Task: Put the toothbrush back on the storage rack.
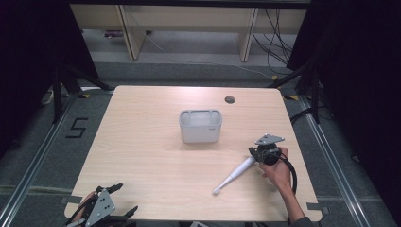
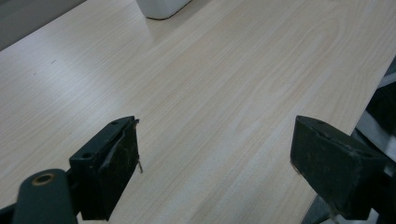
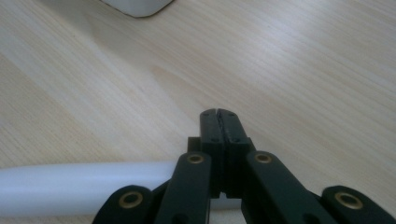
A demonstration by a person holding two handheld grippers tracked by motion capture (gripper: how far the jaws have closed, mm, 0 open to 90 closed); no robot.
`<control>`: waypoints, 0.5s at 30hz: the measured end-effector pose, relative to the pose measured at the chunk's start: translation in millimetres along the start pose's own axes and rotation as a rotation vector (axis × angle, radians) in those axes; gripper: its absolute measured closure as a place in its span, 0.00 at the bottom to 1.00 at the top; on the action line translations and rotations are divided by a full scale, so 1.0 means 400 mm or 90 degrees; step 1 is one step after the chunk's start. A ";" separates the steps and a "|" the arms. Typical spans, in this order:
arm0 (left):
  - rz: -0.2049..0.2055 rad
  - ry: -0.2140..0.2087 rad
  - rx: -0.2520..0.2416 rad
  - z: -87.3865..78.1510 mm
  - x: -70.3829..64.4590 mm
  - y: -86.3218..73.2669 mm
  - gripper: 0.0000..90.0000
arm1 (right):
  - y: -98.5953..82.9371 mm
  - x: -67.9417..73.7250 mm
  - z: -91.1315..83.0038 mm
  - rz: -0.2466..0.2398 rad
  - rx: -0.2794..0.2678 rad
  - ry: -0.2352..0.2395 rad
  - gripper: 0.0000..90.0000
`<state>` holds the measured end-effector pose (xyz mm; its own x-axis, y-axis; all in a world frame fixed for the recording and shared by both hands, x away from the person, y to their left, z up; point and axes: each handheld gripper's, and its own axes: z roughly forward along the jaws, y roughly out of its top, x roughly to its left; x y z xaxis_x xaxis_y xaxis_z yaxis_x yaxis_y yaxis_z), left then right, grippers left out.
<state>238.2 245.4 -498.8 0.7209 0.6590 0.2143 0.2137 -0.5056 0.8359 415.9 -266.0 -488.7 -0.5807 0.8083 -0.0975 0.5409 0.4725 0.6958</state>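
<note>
While the right gripper [image 1: 259,153] is touching the long white plastic electric toothbrush [image 1: 235,175] lying right of centre on the pale wooden table [image 1: 151,156], the left gripper [image 2: 215,154] is idling spread; the right view shows jaws pressed together above the handle [image 3: 84,186], risking rolling it away.

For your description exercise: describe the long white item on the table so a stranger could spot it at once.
Start at the wooden table and find the white bin near its middle. Nearer the person's right, beside the right gripper, lies an electric toothbrush. It is the slim white stick, lying flat at a slant.
</note>
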 end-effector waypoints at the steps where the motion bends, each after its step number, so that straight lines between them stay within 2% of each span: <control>1: 0.000 0.000 0.000 0.000 0.000 0.000 0.17 | 0.000 -0.002 0.000 -0.002 0.002 0.001 1.00; 7: -0.005 -0.001 -0.005 0.001 -0.002 0.000 0.17 | -0.003 0.001 -0.003 0.000 0.009 0.002 1.00; 9: 0.006 0.000 0.002 0.001 0.000 0.000 0.17 | -0.004 0.001 -0.003 -0.006 0.012 0.001 1.00; 11: 0.006 0.000 0.004 0.000 0.000 0.000 0.17 | -0.005 0.002 -0.003 -0.005 0.013 0.000 1.00; 15: 0.002 0.000 -0.001 0.001 -0.001 -0.001 0.17 | -0.009 0.006 -0.006 0.011 0.023 0.005 1.00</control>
<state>238.3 245.1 -499.3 0.7216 0.6577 0.2162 0.2113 -0.5065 0.8359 411.2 -266.5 -489.7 -0.5761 0.8134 -0.0800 0.5726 0.4715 0.6707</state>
